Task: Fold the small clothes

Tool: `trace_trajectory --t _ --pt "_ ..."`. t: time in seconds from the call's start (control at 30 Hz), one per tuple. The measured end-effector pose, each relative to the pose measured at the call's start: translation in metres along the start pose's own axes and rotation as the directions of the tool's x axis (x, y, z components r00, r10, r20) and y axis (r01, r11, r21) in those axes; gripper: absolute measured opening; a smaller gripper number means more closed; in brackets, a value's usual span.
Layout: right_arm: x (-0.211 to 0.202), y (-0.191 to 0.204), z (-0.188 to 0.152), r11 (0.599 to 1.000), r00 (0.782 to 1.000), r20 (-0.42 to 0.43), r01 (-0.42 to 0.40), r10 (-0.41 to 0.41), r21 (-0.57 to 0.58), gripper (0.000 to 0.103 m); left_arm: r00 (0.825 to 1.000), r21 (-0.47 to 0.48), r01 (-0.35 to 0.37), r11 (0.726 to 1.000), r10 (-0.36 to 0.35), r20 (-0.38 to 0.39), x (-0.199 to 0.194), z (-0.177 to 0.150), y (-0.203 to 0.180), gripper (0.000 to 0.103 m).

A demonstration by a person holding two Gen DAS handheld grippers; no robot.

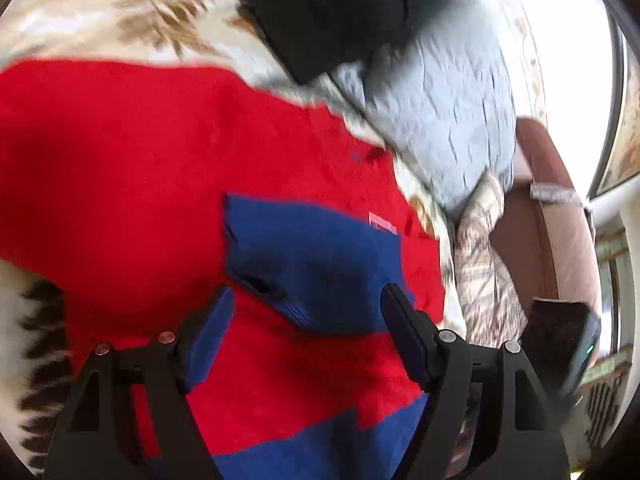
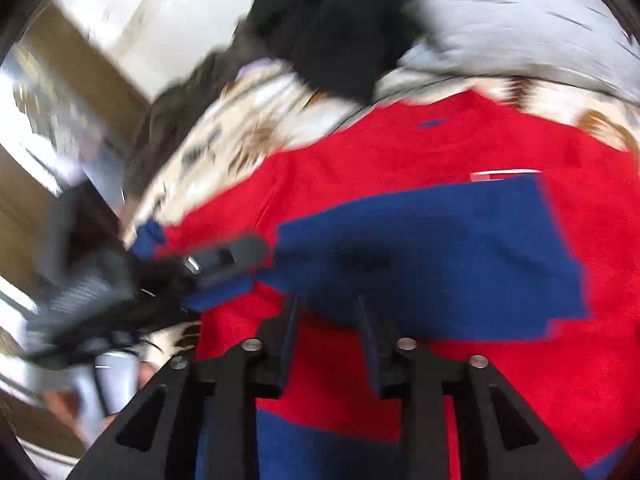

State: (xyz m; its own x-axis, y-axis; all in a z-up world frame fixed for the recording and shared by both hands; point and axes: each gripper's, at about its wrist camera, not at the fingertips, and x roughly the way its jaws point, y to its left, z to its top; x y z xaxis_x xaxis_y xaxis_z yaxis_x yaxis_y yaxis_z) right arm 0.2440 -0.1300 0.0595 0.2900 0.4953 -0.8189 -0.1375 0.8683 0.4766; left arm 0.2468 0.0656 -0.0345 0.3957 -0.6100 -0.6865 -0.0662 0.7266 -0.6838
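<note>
Only from right wrist, left gripper (image 2: 224, 258), red sweater (image 2: 500, 148)

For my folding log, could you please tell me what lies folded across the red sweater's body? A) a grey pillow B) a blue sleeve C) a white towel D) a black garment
B: a blue sleeve lies across the red sweater, ahead of the open left tongs; the black garment lies beyond it.
</note>
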Motion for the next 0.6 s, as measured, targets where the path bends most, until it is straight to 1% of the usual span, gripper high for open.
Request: trace_trajectory --t 0.03,0.07,0.1,0.13,0.2,0.23,0.27,0.3,0.33,0.37,0.4,0.47,0.53,0.57,0.6 --pt "-0.015 -0.014 0.0 0.999 1.0 0.024 -0.003 0.002 0.034 0.036 1.0 0.004 0.0 1.0 0.0 -0.018 0.005 -0.002 -0.002 0.075" --pt "-0.036 -0.036 -0.001 0.996 0.998 0.059 0.008 -0.013 0.085 0.039 0.999 0.011 -0.005 1.0 0.005 -0.038 0.014 -0.005 -0.005 0.075" --pt "-0.048 -0.049 -0.002 0.993 0.997 0.079 0.014 -0.024 0.116 0.041 0.999 0.02 -0.018 1.0 0.018 -0.039 0.019 -0.008 -0.008 0.075" --pt "-0.064 -0.067 -0.004 0.987 0.994 0.106 0.023 -0.04 0.157 0.043 0.999 0.03 -0.032 0.999 0.033 -0.025 0.021 -0.01 -0.011 0.074" --pt "-0.093 -0.106 -0.01 0.969 0.984 0.157 0.046 -0.086 0.243 0.046 0.996 0.057 -0.084 0.995 0.082 0.04 0.02 -0.011 -0.019 0.025" --pt "-0.104 -0.122 -0.013 0.958 0.979 0.173 0.059 -0.111 0.279 0.047 0.993 0.066 -0.104 0.992 0.101 0.057 0.019 -0.011 -0.02 0.005" --pt "-0.116 -0.144 -0.019 0.941 0.972 0.19 0.07 -0.139 0.33 0.047 0.989 0.062 -0.118 0.991 0.112 0.092 0.015 -0.01 -0.02 0.003" --pt "-0.123 -0.159 -0.022 0.928 0.969 0.198 0.068 -0.149 0.366 0.047 0.981 0.044 -0.127 0.991 0.119 0.153 0.004 -0.009 -0.02 0.003" --pt "-0.127 -0.172 -0.028 0.915 0.968 0.203 0.058 -0.15 0.4 0.047 0.974 0.044 -0.13 0.991 0.119 0.191 -0.004 -0.007 -0.022 0.003" --pt "-0.128 -0.183 -0.034 0.9 0.969 0.206 0.037 -0.139 0.435 0.047 0.966 0.053 -0.139 0.989 0.123 0.225 -0.011 -0.006 -0.025 0.003" --pt "-0.125 -0.187 -0.036 0.892 0.97 0.21 0.014 -0.122 0.453 0.047 0.951 0.067 -0.173 0.983 0.149 0.273 -0.022 -0.006 -0.029 0.003" --pt "-0.118 -0.192 -0.041 0.879 0.972 0.226 -0.052 -0.063 0.473 0.047 0.93 0.074 -0.22 0.973 0.186 0.318 -0.03 -0.005 -0.027 0.003" --pt "-0.107 -0.199 -0.043 0.858 0.97 0.243 -0.126 0.001 0.498 0.047 0.936 0.056 -0.207 0.977 0.181 0.301 -0.029 -0.001 -0.02 0.003" --pt "-0.097 -0.202 -0.042 0.839 0.965 0.26 -0.178 0.045 0.514 0.047 0.94 0.038 -0.2 0.979 0.18 0.289 -0.027 0.0 -0.015 0.003" --pt "-0.089 -0.203 -0.04 0.825 0.961 0.268 -0.21 0.074 0.525 0.047 0.943 0.024 -0.194 0.981 0.18 0.279 -0.026 0.001 -0.012 0.003"
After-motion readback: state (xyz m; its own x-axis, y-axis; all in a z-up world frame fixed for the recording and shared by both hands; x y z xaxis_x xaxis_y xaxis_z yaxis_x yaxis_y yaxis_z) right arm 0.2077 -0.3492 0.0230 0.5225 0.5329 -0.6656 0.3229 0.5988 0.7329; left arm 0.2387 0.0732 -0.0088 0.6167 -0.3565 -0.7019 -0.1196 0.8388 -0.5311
